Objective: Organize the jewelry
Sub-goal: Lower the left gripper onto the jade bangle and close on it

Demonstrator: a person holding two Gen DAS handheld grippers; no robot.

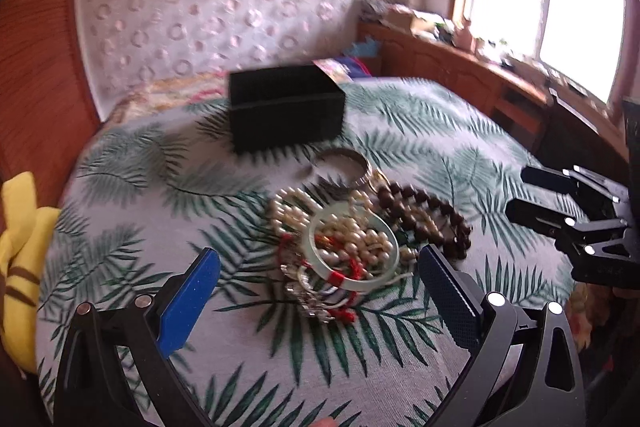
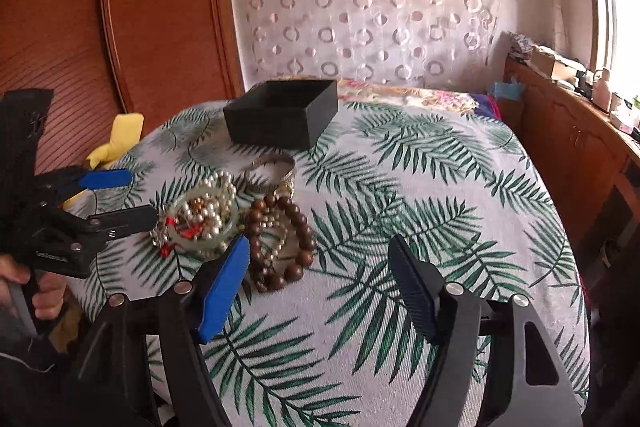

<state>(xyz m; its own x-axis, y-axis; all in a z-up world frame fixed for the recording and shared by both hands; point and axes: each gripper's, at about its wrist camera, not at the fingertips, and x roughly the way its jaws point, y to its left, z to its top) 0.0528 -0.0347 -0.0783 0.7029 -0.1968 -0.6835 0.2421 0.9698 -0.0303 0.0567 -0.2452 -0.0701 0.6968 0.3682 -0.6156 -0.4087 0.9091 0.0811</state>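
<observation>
the left claw [image 1: 320, 291] hangs wide open low in the left wrist frame, its blue pads spread to either side of the jewelry pile [image 1: 352, 239], holding nothing. the pile sits at the middle of that frame on a leaf-print cloth [image 1: 160, 211] that covers the surface. in it lie a pale green bangle [image 1: 354, 251] with red thread wound on it, a cluster of pearl beads [image 1: 296, 207] partly inside and partly behind the bangle, and a brown wooden bead bracelet [image 1: 428, 219] just to the right, touching the heap. a metal bangle [image 1: 344, 163] lies just above the pile, between it and an open black box [image 1: 286, 107] in the upper middle of the frame. the left wrist view is blurred, so the small silver pieces at the pile's lower edge cannot be told apart.

the right claw [image 2: 320, 287] is also open and empty, at the bottom centre of the right wrist frame, over bare cloth just right of the wooden beads. at the left edge of that frame a hand [image 2: 44, 291] grips the left tool's handle. a yellow cloth item [image 2: 116, 139] shows at the left beside the surface, against a wooden panel [image 2: 160, 7].
</observation>
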